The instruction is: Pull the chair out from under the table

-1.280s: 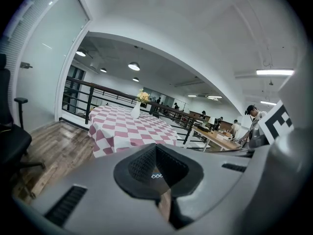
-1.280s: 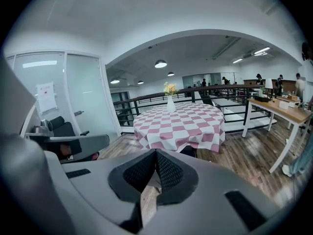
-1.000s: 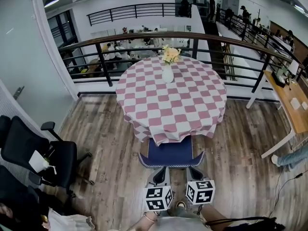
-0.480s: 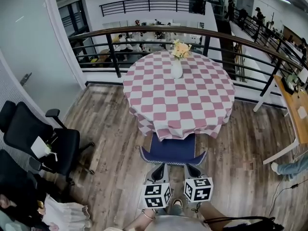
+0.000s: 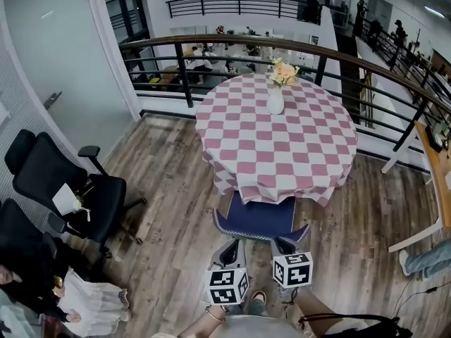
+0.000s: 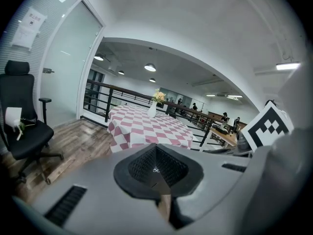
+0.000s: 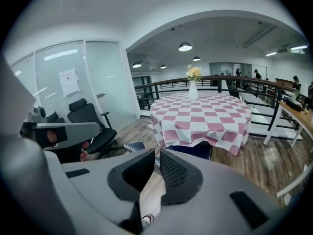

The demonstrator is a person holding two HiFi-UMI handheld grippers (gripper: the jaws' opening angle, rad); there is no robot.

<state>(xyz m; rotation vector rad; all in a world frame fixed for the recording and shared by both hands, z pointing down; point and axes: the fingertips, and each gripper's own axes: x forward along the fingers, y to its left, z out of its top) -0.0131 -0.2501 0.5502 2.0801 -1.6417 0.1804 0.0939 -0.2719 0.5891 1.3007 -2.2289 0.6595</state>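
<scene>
A blue chair stands tucked under the round table, which wears a pink-and-white checked cloth; only the chair's near part shows. In the right gripper view the blue chair peeks out below the cloth's hem. My left gripper and right gripper hover side by side just short of the chair's near edge, touching nothing. The left gripper is shut and holds nothing. The right gripper is also shut and holds nothing. A white vase of flowers sits on the table's far side.
A black office chair stands at the left on the wood floor. A dark railing curves behind the table. A wooden desk is at the right edge, a person's leg beside it. Another person sits at the bottom left.
The view has shifted, so the table and chair now sit further right and lower in the picture. Both grippers stay shut just short of the chair; the right one has shifted slightly.
</scene>
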